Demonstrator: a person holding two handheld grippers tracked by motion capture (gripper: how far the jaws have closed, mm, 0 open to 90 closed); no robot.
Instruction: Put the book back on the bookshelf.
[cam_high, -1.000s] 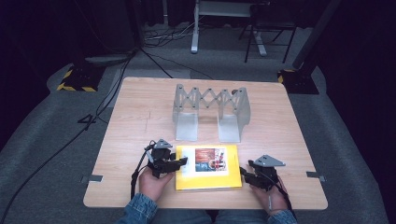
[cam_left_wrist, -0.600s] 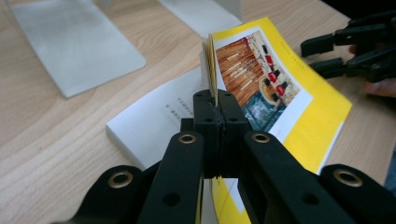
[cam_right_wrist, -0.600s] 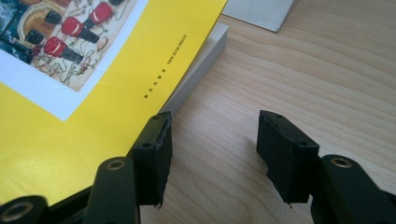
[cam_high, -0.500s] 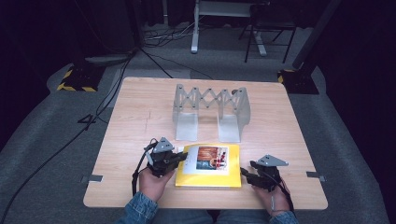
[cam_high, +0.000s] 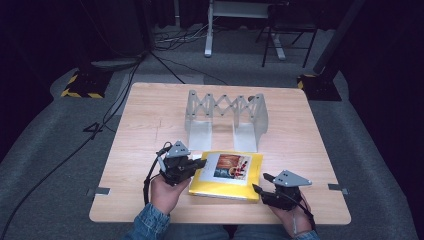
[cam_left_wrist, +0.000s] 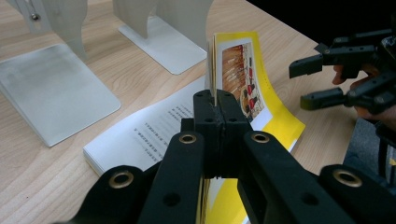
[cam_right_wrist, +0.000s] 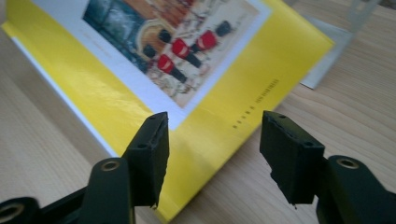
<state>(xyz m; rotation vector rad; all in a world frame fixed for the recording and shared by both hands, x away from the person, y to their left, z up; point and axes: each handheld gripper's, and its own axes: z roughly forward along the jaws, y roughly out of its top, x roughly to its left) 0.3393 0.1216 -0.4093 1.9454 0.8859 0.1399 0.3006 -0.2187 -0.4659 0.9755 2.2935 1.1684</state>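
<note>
Cover (cam_left_wrist: 236, 70) lifted higher by left tongs (cam_left_wrist: 215, 100), printed page (cam_left_wrist: 159, 128) exposed

table (cam_high: 150, 125): light wood | rack (cam_high: 226, 107): grey metal, expanding, upright at table centre | floor (cam_high: 60, 150): grey carpet, cables trailing

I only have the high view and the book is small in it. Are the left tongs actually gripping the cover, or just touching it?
Observer: The left tongs are shut on the yellow cover, lifting it off the page beneath.
Operator: What's under it?
Observer: A white page with lines of printed text.
Operator: And the right tongs?
Observer: The right tongs are open, jaws apart just above the book's near corner, gripping nothing.
</note>
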